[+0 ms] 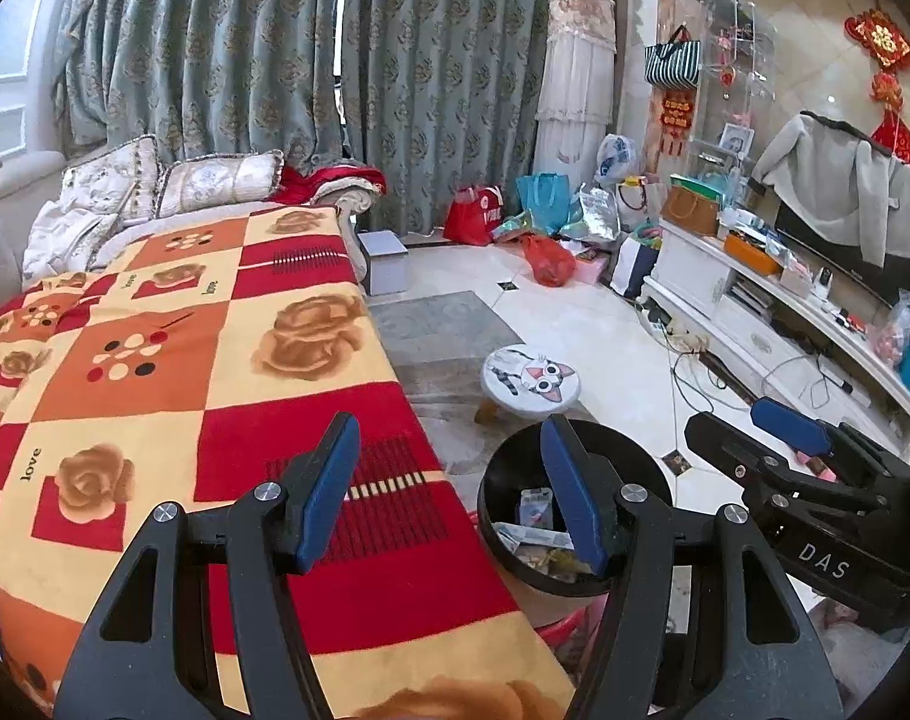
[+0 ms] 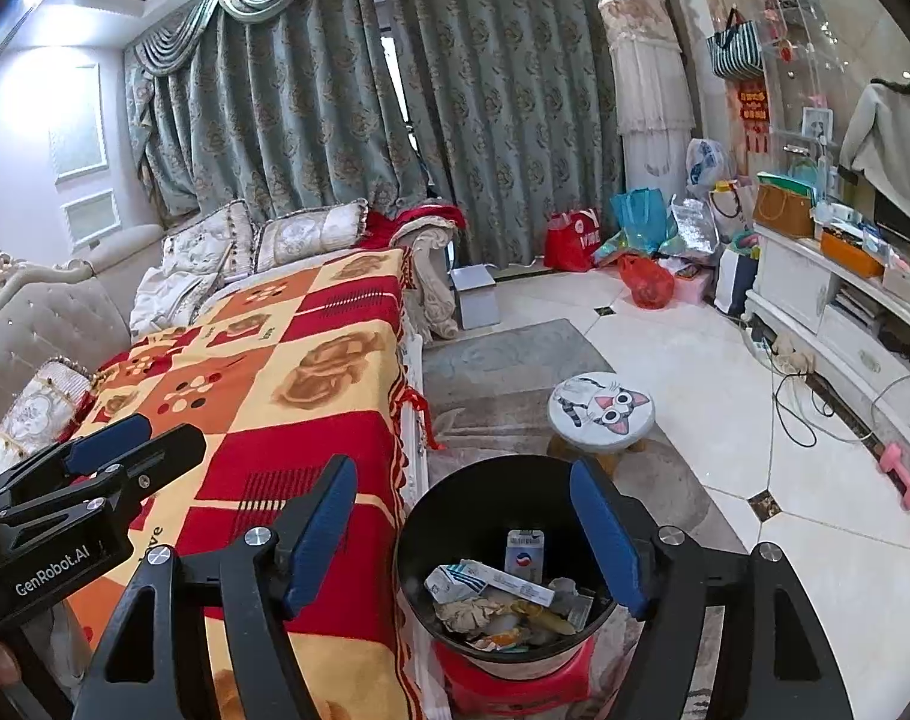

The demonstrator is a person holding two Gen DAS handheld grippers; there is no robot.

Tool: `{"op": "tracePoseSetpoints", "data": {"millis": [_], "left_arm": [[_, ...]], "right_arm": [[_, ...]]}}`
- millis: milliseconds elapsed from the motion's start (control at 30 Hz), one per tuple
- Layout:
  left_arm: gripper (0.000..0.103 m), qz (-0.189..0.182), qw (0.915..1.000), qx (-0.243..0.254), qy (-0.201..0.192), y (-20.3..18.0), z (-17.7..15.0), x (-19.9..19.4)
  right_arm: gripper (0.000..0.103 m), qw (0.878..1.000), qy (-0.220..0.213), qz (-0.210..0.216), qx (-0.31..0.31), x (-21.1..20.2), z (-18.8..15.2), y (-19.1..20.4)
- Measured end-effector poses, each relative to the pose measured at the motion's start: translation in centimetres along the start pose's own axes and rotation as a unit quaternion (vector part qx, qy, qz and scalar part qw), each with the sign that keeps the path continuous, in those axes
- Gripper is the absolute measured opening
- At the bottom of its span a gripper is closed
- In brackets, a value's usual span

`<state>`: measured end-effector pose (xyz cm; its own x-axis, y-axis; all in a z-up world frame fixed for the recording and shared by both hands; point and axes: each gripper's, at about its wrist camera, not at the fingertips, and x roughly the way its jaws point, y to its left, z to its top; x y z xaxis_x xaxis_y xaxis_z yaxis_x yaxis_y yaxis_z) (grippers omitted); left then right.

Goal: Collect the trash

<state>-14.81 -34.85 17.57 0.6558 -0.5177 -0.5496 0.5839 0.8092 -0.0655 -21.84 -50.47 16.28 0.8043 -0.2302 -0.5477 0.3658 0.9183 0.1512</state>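
A black round trash bin (image 2: 466, 498) stands on a red stool beside the blanket-covered couch. It holds trash (image 2: 496, 594): crumpled paper, flattened cartons and wrappers. My right gripper (image 2: 466, 534) hangs over the bin's mouth, open, with nothing between its blue pads. In the left wrist view the bin (image 1: 514, 468) sits under the right finger of my left gripper (image 1: 452, 480), which is open and empty above the blanket's edge. Some of the trash (image 1: 535, 546) shows there too. Each gripper appears in the other's view: the right gripper (image 1: 724, 414) and the left gripper (image 2: 173, 429).
The checked red, orange and yellow blanket (image 1: 215, 360) fills the left. A small cat-face stool (image 2: 601, 408) stands just beyond the bin. A white TV cabinet (image 1: 754, 324) with cables on the floor runs along the right. Bags (image 2: 643, 279) pile up by the curtain. A pink dumbbell (image 2: 904, 474) lies at right.
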Motion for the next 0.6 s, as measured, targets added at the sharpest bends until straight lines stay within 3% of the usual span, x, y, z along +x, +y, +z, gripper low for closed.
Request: {"op": "tracePoseSetpoints", "data": {"millis": [600], "left_arm": [[0.062,-0.007,1.0000,0.001,0.000,-0.05,0.09,-0.06]], "right_arm": [[0.074,1.000,0.002,-0.007,0.001,-0.08,0.17,-0.26]]}}
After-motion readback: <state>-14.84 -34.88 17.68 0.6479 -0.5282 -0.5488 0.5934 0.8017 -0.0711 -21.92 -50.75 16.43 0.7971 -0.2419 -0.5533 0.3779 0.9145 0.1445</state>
